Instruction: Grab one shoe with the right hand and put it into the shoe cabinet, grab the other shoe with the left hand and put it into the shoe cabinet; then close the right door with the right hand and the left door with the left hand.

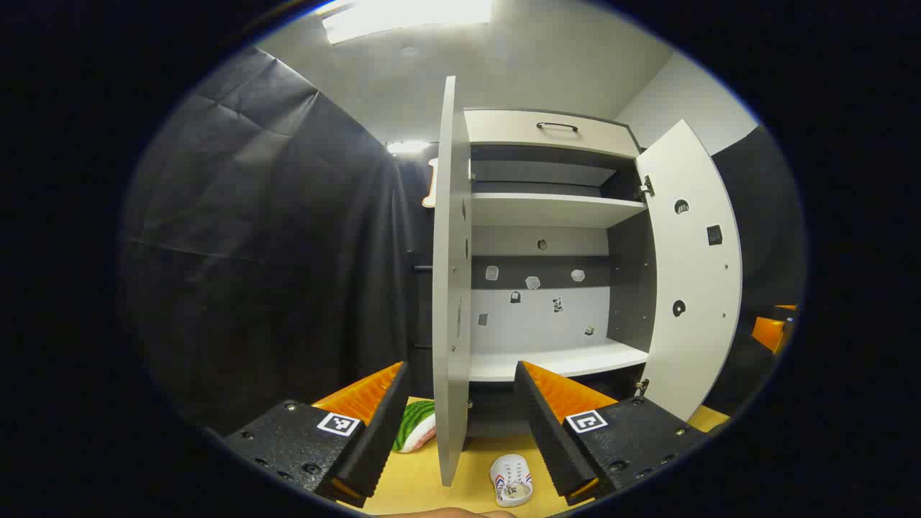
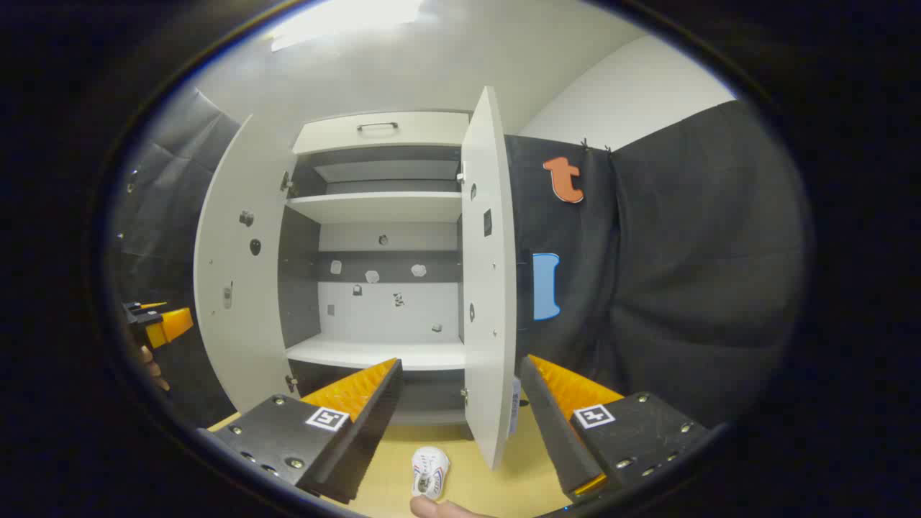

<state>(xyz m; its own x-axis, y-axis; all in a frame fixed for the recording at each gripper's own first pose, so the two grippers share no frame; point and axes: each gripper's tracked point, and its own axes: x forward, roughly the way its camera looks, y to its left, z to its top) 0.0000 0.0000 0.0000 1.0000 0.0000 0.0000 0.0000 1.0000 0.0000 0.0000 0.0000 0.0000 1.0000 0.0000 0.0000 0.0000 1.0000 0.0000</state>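
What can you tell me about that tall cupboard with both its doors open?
The shoe cabinet looks like white-faced board with dark grey inner walls. Both doors stand wide open: the left door, the right door. A drawer front with a dark handle tops it. Its white shelves hold no shoes. Small stickers dot the back panel. It stands on a yellowish floor, where a white shoe lies before it.

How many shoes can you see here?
1 clear: a white shoe lies on the yellow floor before the open shoe cabinet. A green-striped thing behind the left door may be another.
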